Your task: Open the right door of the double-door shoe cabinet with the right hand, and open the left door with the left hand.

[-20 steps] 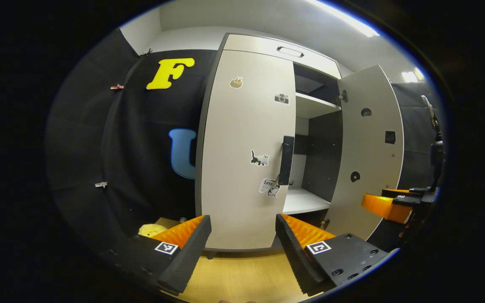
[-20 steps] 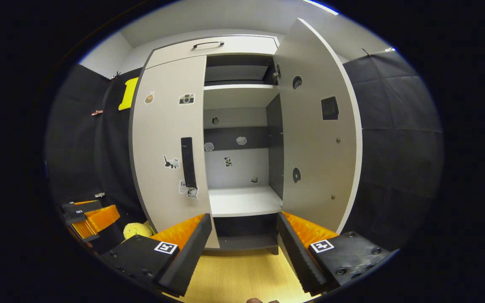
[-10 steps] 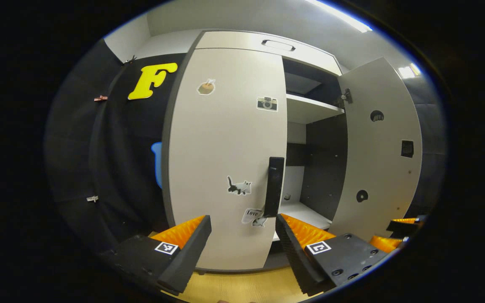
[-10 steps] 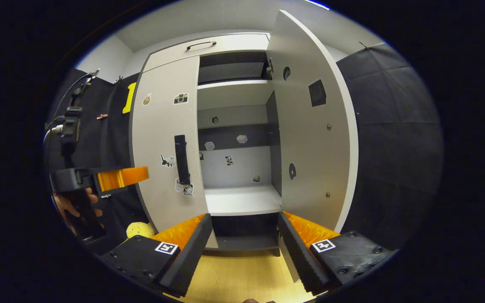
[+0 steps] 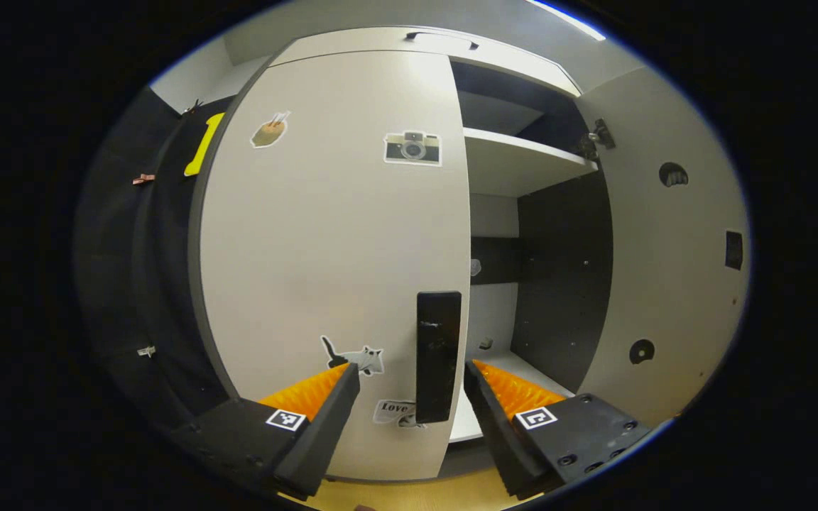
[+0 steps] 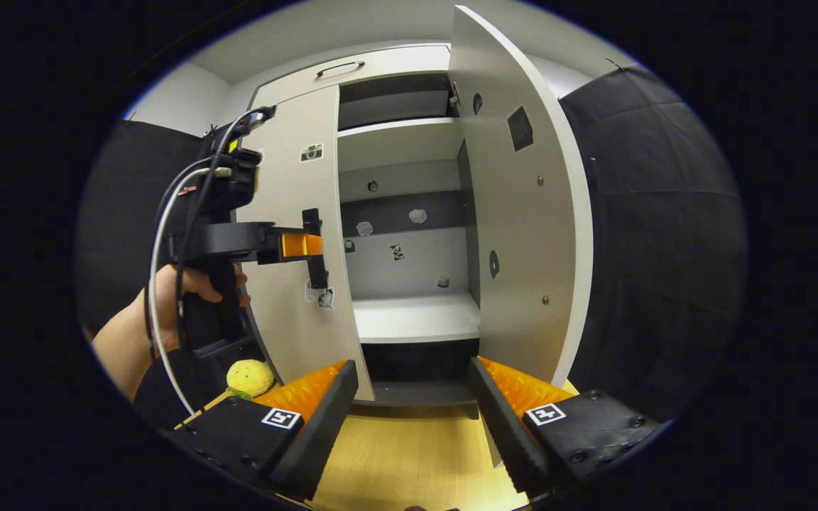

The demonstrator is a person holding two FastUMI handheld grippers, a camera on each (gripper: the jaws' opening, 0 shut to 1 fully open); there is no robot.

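A sticker reading "Love" [image 5: 393,409] sits low on the closed pale left door [image 5: 331,255], beside its black vertical handle [image 5: 438,355]. The left gripper [image 5: 409,397], held level by a hand [image 6: 192,284], is spread around that handle. The right gripper [image 6: 412,397] hangs spread before the open right door [image 6: 522,234].

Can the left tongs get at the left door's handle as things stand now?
Probably yes. The left tongs are open, and the handle stands upright between their fingers on the closed left door, with nothing in between.
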